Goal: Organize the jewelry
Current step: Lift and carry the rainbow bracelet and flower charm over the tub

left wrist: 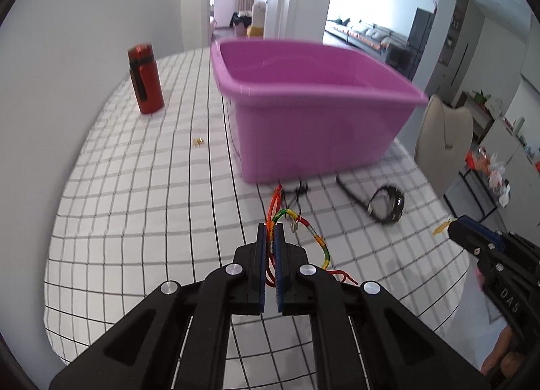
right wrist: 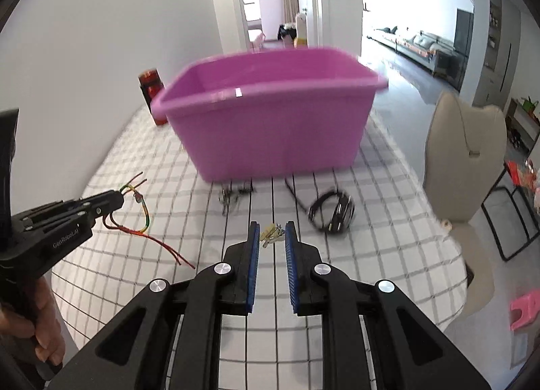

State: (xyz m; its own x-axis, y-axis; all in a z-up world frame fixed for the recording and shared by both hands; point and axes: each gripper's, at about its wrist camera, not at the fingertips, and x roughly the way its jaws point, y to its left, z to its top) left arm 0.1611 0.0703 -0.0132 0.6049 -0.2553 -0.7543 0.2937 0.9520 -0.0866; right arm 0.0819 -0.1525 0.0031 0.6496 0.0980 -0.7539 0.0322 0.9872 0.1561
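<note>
The left gripper's (left wrist: 270, 233) fingers pinch a limp, light, red-green-yellow braided cord bracelet (left wrist: 305, 224) trailing beyond their tips; the right gripper's (right wrist: 272, 231) narrow fingers hold a small, slippery gold earring (right wrist: 272, 232); take both mid-pad.

1 purple tub (left wrist: 303, 93), 1 red bottle (left wrist: 145, 79), 1 chair (right wrist: 465, 154), 2 tongs (left wrist: 270, 231) (right wrist: 272, 231).

A multicoloured cord bracelet (left wrist: 305, 221) and a small gold piece (right wrist: 271, 233) are held above the table, before the empty purple tub (left wrist: 303, 86).
</note>
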